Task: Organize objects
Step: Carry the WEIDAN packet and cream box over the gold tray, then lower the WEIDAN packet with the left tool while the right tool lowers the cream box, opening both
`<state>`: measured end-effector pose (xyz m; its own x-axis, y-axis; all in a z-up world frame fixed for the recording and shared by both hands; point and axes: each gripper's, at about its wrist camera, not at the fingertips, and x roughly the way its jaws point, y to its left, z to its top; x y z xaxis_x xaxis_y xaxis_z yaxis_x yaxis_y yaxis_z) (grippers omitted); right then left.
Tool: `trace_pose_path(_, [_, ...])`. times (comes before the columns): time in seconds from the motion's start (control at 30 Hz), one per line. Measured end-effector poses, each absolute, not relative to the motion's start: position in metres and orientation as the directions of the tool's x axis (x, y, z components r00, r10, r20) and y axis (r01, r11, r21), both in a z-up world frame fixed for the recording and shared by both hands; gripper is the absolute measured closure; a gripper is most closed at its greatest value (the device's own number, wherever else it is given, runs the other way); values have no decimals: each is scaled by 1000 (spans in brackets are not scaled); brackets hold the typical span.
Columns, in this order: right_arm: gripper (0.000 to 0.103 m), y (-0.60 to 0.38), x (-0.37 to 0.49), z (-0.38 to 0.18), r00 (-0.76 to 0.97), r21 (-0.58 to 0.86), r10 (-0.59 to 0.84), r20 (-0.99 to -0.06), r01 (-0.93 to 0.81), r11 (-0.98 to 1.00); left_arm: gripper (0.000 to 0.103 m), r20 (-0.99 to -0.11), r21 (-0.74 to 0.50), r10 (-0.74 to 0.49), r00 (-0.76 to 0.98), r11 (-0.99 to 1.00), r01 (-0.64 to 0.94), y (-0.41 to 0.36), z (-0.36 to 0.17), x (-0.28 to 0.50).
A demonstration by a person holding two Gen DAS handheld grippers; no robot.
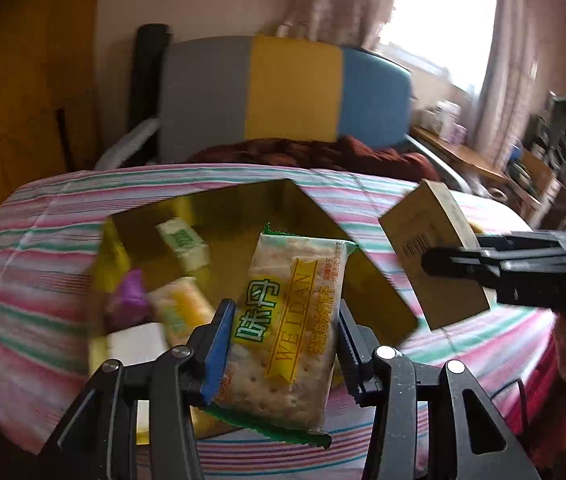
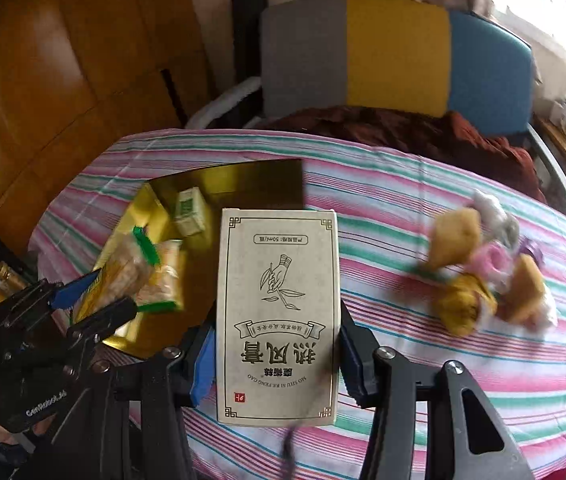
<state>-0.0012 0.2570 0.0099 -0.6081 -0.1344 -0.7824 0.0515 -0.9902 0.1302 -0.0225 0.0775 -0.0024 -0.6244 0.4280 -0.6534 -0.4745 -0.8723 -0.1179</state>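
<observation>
Cracker packet (image 1: 287, 320), its green-edged wrapper printed with yellow and green lettering, sits low in the centre of the left wrist view, clamped between the blue-padded jaws of the left gripper (image 1: 283, 344) and held above the striped cloth (image 1: 23, 264). Behind it, toward the middle left of that frame, a shiny gold box (image 1: 239, 208) stands open on the cloth, with a small green-and-white carton (image 1: 183, 244), another cracker pack (image 1: 183, 308), a purple-wrapped item (image 1: 131, 296) and a white block (image 1: 135, 340) blurred inside it. At the right edge of the same view the right gripper (image 1: 459, 256) reaches in, closed on a pale cardboard carton (image 1: 435, 252) that shows a barcode and hangs tilted. In the right wrist view that carton (image 2: 279, 316) fills the centre, its printed face with a hand-and-sprig drawing upside down, pinched on both long sides by the right gripper's pads (image 2: 203, 364). The left gripper (image 2: 95, 300) appears at the lower left, its packet (image 2: 123, 280) over the near corner of the gold box (image 2: 227, 180). A blurred cluster of yellow, pink and white soft items (image 2: 487, 276) lies on the cloth (image 2: 423, 360) at the right, well apart from the box. A grey, yellow and blue cushion (image 2: 395, 52) stands across the top
</observation>
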Motion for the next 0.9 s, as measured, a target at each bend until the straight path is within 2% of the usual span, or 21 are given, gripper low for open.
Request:
trace_pose_path(0.27, [52, 218, -26, 6, -606, 108, -124, -786, 62, -992, 55, -637, -97, 343, -691, -924, -369, 43, 1, -53])
trace_pose_path(0.53, [50, 204, -64, 7, -628, 47, -19, -778, -28, -999, 54, -665, -40, 232, -710, -960, -276, 40, -10, -87])
trace_pose_path(0.57, [50, 202, -67, 6, -631, 31, 1, -776, -38, -999, 53, -665, -31, 219, -714, -963, -267, 40, -12, -88])
trace_pose_path(0.67, [50, 197, -70, 6, -641, 31, 3, -768, -42, -999, 43, -663, -35, 216, -717, -966, -258, 36, -13, -82])
trace_pose_path(0.9, [49, 188, -59, 6, -652, -12, 34, -757, -38, -999, 42, -663, -56, 210, -718, -971, -232, 26, -15, -64])
